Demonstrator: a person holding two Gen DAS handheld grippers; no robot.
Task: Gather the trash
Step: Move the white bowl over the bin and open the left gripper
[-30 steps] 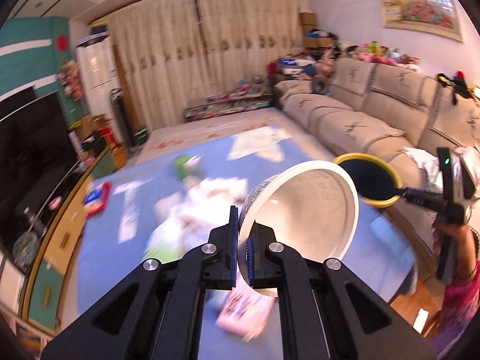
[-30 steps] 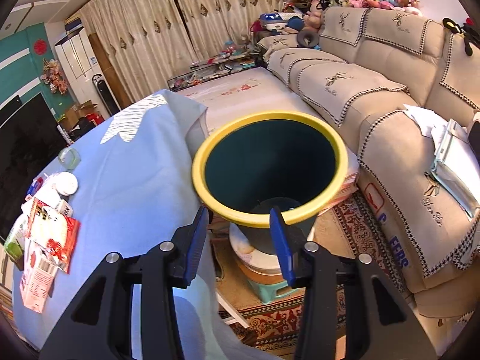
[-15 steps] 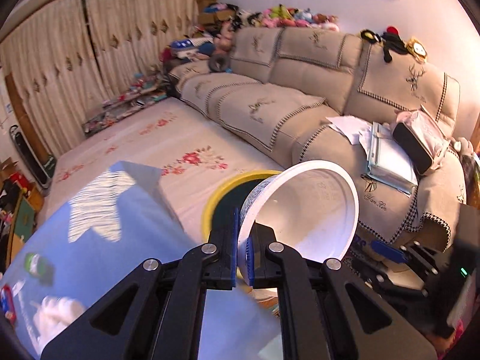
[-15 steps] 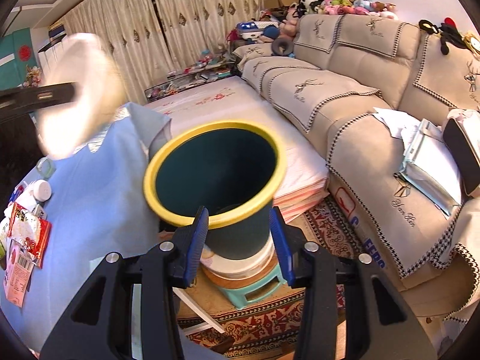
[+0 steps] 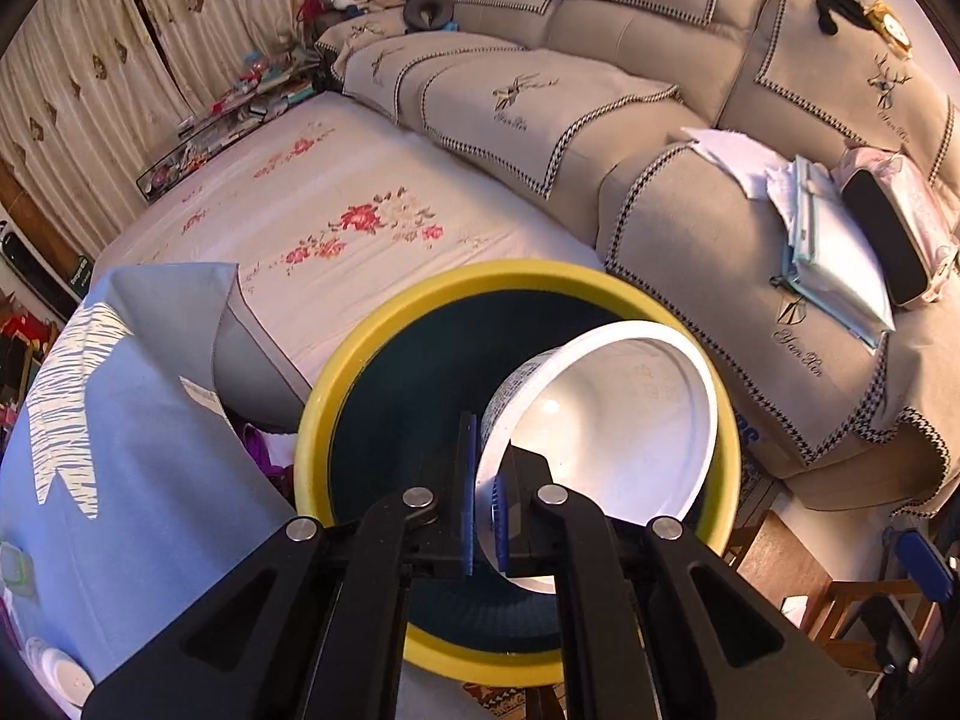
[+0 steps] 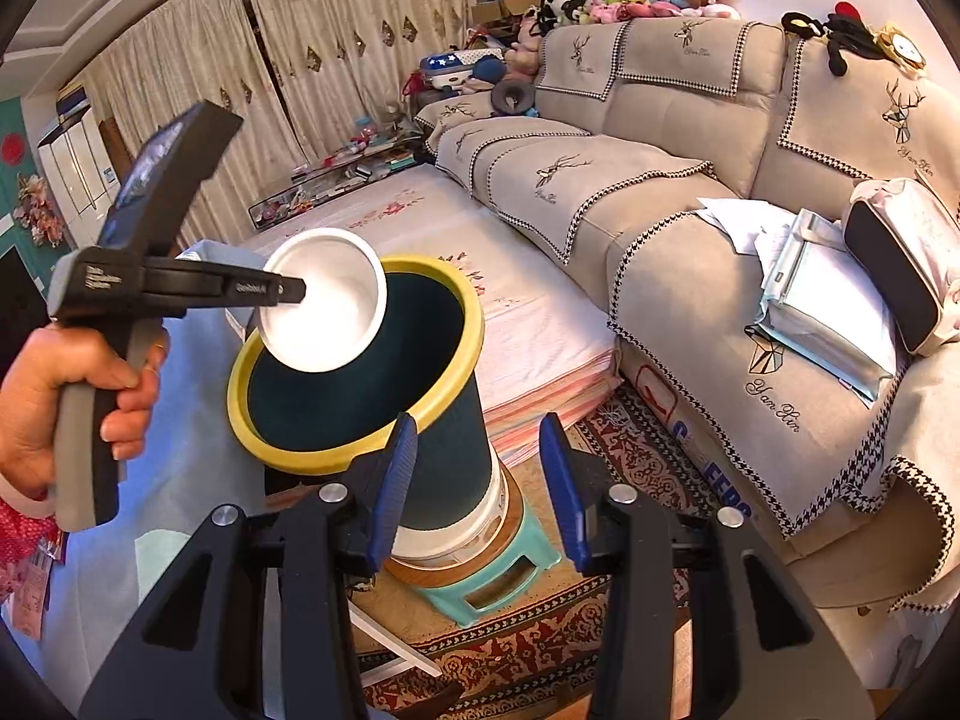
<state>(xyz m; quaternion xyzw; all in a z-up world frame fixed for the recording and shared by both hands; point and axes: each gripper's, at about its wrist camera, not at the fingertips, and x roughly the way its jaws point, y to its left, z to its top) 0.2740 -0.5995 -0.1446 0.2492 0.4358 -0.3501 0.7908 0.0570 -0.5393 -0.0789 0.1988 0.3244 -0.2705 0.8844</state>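
Observation:
A white paper bowl point(image 5: 612, 420) lies tilted on its side, its wall pinched in my left gripper point(image 5: 486, 450), which is shut on it. The bowl hangs over the mouth of the dark green bin with a yellow rim point(image 5: 336, 396). The right wrist view shows the same bowl point(image 6: 324, 312) at the near lip of the bin point(image 6: 456, 312), with the left gripper point(image 6: 300, 288) coming in from the left in a person's hand point(image 6: 36, 408). My right gripper point(image 6: 478, 426) is open, its fingers astride the bin's body; no pad visibly presses on it.
The bin stands on a white bucket and a teal stool point(image 6: 480, 576) over a patterned rug. A table with a blue cloth point(image 5: 120, 480) is at the left, with packets at its edge. A flowered mattress point(image 5: 336, 210) and a beige sofa point(image 6: 690, 228) lie beyond.
My left gripper swung the bowl from above the littered table across to the bin's mouth and dipped down. The bin slid left in the right wrist view.

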